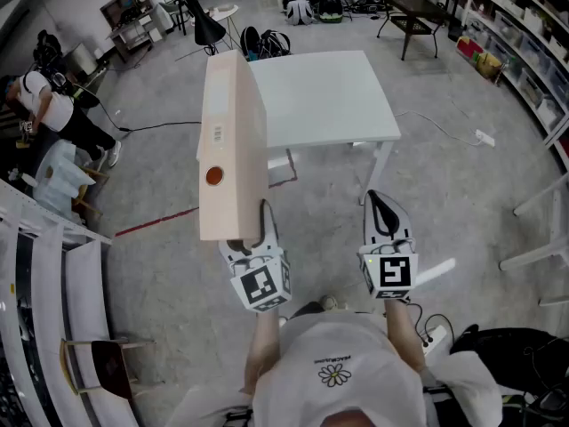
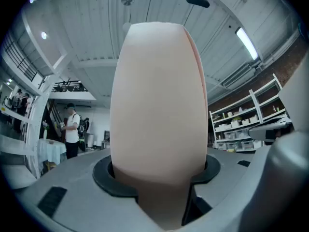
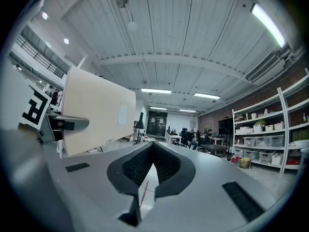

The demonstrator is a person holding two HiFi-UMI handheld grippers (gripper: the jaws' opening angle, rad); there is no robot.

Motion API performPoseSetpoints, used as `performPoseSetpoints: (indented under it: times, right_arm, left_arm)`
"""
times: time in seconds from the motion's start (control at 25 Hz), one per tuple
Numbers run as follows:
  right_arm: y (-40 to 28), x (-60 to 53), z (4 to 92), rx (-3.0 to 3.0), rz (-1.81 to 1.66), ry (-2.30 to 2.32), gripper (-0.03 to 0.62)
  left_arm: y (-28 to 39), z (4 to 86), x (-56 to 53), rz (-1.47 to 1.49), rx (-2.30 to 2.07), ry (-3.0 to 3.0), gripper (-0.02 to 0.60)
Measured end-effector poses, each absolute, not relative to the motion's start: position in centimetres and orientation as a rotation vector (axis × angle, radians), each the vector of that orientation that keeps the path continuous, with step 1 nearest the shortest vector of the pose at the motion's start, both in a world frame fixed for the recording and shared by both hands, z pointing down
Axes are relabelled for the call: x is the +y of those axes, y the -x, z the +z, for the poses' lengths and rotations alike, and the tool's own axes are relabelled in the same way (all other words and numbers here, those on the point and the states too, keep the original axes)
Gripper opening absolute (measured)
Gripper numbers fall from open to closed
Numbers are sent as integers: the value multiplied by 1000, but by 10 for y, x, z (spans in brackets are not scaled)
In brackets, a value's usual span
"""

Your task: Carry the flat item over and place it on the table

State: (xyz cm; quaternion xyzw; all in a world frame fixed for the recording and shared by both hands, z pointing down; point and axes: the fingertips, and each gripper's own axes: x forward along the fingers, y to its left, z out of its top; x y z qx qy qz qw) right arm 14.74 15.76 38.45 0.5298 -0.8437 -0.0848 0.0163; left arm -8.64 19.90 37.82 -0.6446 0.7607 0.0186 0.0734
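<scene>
The pale binder [image 1: 233, 140] hid the left edge of the bench [image 1: 329, 96] and part of the left claw [image 1: 258, 234], its label [image 1: 218, 134] too small to read.

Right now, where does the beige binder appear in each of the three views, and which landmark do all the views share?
Head view: the binder is upper left of centre, standing up from the left gripper.
Left gripper view: the binder fills the centre, clamped between the jaws.
Right gripper view: the binder is left of centre.
Shared landmark: the storage shelves, at the right in every view.
</scene>
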Motion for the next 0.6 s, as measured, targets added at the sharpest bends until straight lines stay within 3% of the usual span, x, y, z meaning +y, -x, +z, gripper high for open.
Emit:
performPoseSetpoints:
  times: [0.6]
  right_arm:
    - [-153,150,386,-2682,-237,-1596,12]
  left_arm:
    - [72,369,190,69,2263,1943,284]
